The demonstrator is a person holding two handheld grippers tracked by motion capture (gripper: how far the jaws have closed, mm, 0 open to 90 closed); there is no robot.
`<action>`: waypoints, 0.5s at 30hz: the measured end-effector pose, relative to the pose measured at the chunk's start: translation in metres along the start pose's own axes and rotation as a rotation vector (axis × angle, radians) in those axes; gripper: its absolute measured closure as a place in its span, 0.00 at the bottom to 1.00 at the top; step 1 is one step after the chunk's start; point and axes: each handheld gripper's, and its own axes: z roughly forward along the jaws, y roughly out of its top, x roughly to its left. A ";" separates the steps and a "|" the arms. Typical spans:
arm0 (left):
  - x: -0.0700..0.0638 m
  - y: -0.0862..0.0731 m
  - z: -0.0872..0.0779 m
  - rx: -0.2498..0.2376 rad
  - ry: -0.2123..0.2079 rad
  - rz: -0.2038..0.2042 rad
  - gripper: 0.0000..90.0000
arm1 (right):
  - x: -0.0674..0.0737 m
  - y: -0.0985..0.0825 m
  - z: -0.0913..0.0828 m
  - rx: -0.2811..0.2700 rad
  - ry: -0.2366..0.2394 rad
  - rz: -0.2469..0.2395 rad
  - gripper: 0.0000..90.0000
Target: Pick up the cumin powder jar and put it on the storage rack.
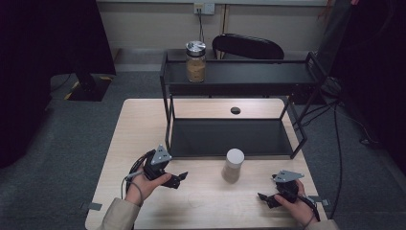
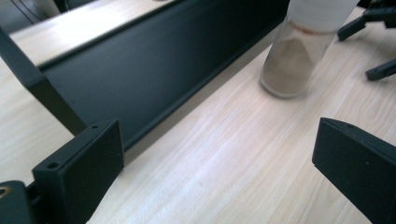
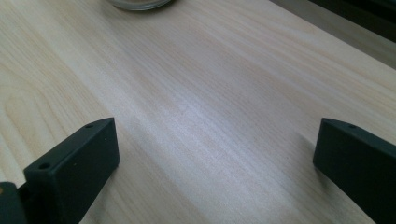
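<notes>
A white-capped jar (image 1: 233,165) of brown powder stands on the wooden table (image 1: 143,124) in front of the black shelf rack (image 1: 230,139); in the left gripper view the jar (image 2: 294,60) is ahead and to the right. A second jar (image 1: 196,61) with a metal lid sits on the rack's top shelf at the left. My left gripper (image 1: 180,178) rests left of the white-capped jar, open, with bare table between its jaws (image 2: 219,163). My right gripper (image 1: 264,197) lies right of the jar, open over bare wood (image 3: 215,158). The jar's base (image 3: 137,3) peeks in at the top.
The rack's lower shelf (image 2: 149,70) lies flat on the table just behind the jar. A round cable hole (image 1: 235,110) sits behind the rack. A dark chair (image 1: 247,47) stands beyond the table. Cables (image 1: 335,134) trail on the floor at right.
</notes>
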 end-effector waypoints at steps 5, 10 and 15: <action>-0.001 -0.014 0.009 0.022 0.000 -0.007 0.02 | 0.000 0.000 0.000 0.000 0.000 0.000 0.00; 0.000 -0.025 0.017 0.048 -0.003 -0.005 0.02 | 0.000 0.000 0.000 0.000 0.000 0.000 0.00; -0.001 -0.039 0.023 0.060 -0.001 -0.009 0.02 | 0.000 0.000 0.000 0.000 0.000 0.000 0.00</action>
